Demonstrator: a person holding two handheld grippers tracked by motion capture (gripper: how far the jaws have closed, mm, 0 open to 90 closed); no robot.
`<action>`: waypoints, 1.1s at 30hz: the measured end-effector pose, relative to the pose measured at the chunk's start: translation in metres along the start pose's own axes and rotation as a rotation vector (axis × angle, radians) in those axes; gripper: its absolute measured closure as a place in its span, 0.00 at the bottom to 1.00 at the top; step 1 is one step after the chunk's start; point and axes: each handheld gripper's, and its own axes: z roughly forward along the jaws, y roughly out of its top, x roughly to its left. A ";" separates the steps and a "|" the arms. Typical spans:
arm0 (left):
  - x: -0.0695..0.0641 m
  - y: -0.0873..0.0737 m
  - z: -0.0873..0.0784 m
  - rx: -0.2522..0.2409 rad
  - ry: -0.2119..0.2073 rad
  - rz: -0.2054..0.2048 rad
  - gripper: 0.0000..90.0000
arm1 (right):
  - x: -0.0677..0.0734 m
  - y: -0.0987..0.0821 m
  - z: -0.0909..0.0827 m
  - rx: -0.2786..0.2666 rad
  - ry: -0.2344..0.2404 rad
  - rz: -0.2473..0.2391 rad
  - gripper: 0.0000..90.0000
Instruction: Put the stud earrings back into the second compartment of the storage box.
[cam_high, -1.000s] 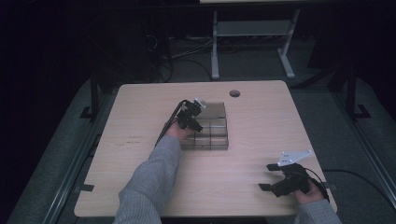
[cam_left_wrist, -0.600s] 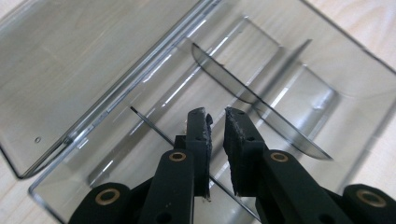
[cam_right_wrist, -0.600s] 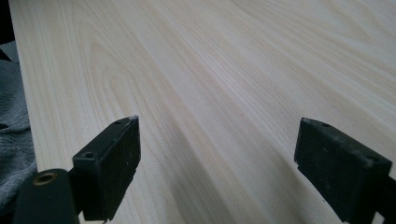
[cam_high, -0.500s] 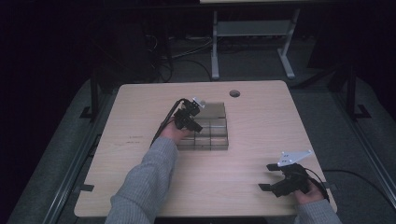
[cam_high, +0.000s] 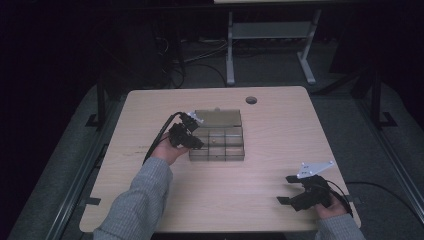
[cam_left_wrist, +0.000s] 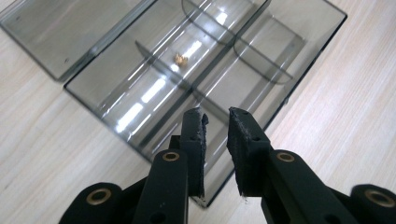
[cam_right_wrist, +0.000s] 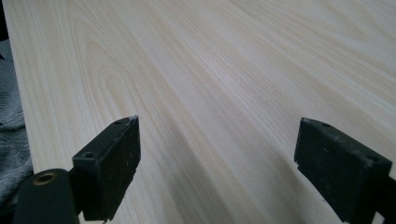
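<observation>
One tiny gold metal piece (cam_left_wrist: 180, 59), beyond left gripper (cam_left_wrist: 216, 116) in smoky clear plastic compartment box (cam_left_wrist: 299, 28): light, hard, slippery; best pinched across its middle. Jaws just opening, narrow, empty.

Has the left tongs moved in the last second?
Yes. The left tongs drew back toward the organizer box's near-left corner, its jaws opening, nothing between them.
</observation>
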 end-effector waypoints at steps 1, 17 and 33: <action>0.002 -0.003 -0.002 0.007 0.001 0.011 0.84 | 0.000 0.000 0.000 -0.001 -0.002 0.000 0.16; -0.008 -0.032 -0.017 -0.029 -0.004 0.030 0.78 | 0.000 -0.001 -0.001 0.004 -0.012 0.011 0.16; -0.009 -0.081 -0.032 -0.070 0.016 -0.005 0.69 | -0.001 -0.002 0.002 0.013 -0.012 0.006 0.16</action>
